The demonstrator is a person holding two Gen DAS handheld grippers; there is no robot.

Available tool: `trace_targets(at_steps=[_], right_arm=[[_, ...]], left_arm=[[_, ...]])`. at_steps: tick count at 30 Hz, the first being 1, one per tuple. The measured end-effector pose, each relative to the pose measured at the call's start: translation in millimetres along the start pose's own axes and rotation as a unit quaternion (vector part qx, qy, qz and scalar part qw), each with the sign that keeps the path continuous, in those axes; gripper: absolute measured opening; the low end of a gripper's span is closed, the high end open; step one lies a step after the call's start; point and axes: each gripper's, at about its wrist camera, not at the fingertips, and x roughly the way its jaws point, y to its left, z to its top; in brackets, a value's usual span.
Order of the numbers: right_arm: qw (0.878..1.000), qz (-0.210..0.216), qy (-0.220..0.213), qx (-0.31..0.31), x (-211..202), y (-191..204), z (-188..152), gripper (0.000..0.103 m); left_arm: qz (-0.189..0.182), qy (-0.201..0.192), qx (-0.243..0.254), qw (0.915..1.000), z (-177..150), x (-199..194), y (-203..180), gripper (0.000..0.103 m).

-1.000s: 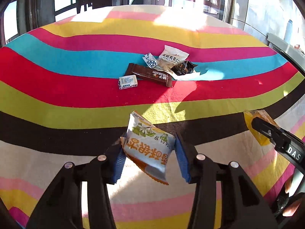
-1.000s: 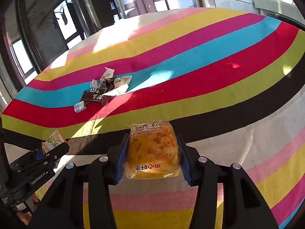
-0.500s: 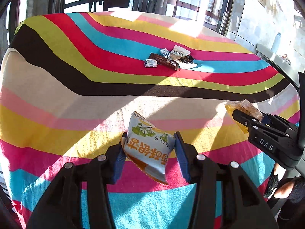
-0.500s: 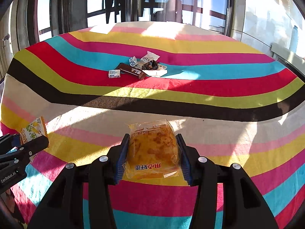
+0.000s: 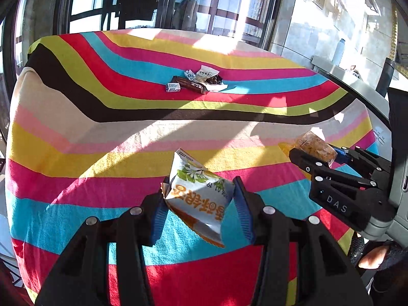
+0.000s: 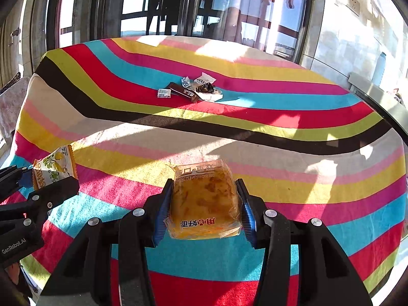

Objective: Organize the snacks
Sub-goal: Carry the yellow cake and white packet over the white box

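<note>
My left gripper (image 5: 201,201) is shut on a white snack packet with orange lettering (image 5: 197,199), held in the air over the near edge of the striped tablecloth (image 5: 102,132). My right gripper (image 6: 204,204) is shut on a clear-wrapped golden pastry (image 6: 204,199), also lifted. Each gripper shows in the other's view: the right gripper (image 5: 318,158) at the right with the pastry (image 5: 315,148), the left gripper (image 6: 48,181) at the left with the packet (image 6: 53,165). A small pile of snacks (image 5: 196,81) lies far back on the red and blue stripes, with the same pile (image 6: 191,89) in the right wrist view.
The striped cloth hangs over the table's near and left edges (image 5: 15,153). Dark window frames (image 6: 102,12) stand behind the table. A grey ledge with a bottle (image 5: 339,51) runs along the right. A gloved hand (image 5: 377,257) holds the right gripper.
Both grippers have drawn back from the snack pile with their snacks, so the pile looks smaller and farther and the near table edge has come into view. The right view has levelled out.
</note>
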Motion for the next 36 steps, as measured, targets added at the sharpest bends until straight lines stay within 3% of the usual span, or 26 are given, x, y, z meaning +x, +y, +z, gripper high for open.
trace_targets(at_steps=[8,19,36], right_arm=[[0.999,-0.03,0.005,0.018,-36.4,-36.7,-28.2,0.047],[0.996,-0.077,0.018,0.032,-82.0,-81.8,-80.2,0.047],[0.988,-0.118,0.036,0.091,-123.7,-141.5,-143.7,0.047]], left_arm=[[-0.047,-0.008,0.04,0.9981,-9.1,-22.2,-46.7,0.048],[-0.106,-0.001,0.101,0.9892,-27.9,-41.2,-110.9,0.048],[-0.177,0.042,0.207,0.9614,-69.9,-40.3,-215.8,0.048]])
